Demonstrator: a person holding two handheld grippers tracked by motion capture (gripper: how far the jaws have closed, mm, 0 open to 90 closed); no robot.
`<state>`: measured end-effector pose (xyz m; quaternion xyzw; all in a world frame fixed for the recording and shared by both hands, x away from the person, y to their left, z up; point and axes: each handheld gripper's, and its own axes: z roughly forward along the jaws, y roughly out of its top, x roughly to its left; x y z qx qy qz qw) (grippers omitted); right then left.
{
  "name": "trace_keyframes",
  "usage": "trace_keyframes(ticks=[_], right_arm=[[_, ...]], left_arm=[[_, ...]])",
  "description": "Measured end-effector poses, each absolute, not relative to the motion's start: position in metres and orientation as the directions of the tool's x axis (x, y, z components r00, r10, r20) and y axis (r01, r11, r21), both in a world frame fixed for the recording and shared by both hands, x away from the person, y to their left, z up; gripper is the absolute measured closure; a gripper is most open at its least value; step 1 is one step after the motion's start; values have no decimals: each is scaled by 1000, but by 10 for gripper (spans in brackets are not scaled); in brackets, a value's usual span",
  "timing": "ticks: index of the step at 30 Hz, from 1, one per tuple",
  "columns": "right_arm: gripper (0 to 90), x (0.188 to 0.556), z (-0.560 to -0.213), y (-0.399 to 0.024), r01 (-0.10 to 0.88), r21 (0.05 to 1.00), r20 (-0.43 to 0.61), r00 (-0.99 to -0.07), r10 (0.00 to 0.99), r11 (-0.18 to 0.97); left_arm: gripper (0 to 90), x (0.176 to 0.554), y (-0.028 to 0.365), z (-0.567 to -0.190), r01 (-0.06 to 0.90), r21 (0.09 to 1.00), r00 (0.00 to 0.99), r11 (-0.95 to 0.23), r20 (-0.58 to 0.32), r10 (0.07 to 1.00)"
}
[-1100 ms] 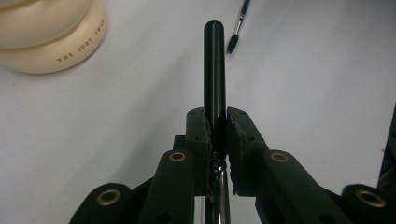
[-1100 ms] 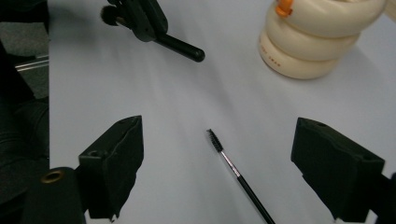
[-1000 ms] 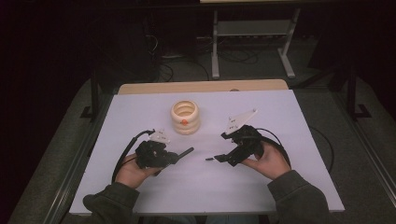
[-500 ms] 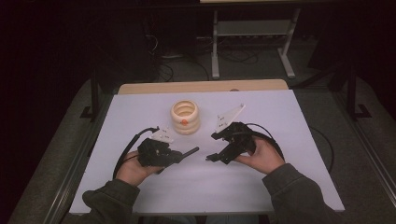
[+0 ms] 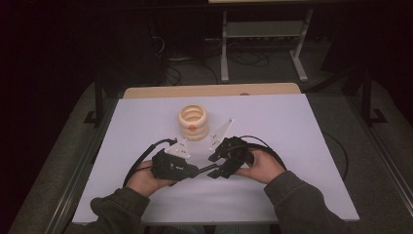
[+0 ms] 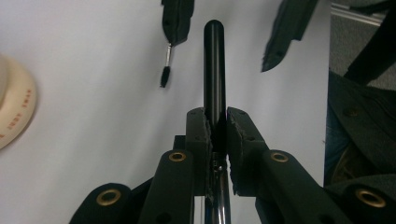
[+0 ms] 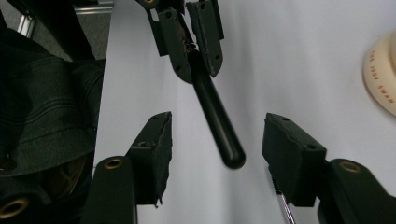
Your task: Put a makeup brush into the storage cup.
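Black glossy round-ended rod (image 6: pixel 214 70) clamped in the left gripper (image 6: pixel 217 126), presented tip-first to the right gripper (image 7: pixel 215 154).

Left gripper's jaws are clenched on the rod near its middle; a chromed section runs back between the arms, and the free black end juts out level above the white table sheet (image 5: pixel 292 126), placed so the other tool can take it. Right gripper's jaws have just been closing and stand apart on either side of the rod's rounded tip, pads not touching it: released, nothing grasped. A small thin black-tipped metal pin (image 6: pixel 166 67) lies on the sheet just beside the right gripper's jaw. Containers: none on the table; the cream stack of rings with an orange dot (image 5: pixel 193 122) stands beyond both grippers, its centre hollow, contents not discernible.
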<state>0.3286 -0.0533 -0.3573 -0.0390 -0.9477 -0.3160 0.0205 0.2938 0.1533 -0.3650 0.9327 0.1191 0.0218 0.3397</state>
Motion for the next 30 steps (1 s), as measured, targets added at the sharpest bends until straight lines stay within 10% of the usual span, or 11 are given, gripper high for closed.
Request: trace_keyframes(ticks=[15,30], right_arm=[[762,322,-371,-45,16,555,128,-989,-67,832],[783,314,-374,-67,44,591,122,-992,-36,806]], left_arm=[[798,287,144,-369,123,634,991,-763,-41,125],[604,288,163,-380,178,659,983,-731,-92,157]])
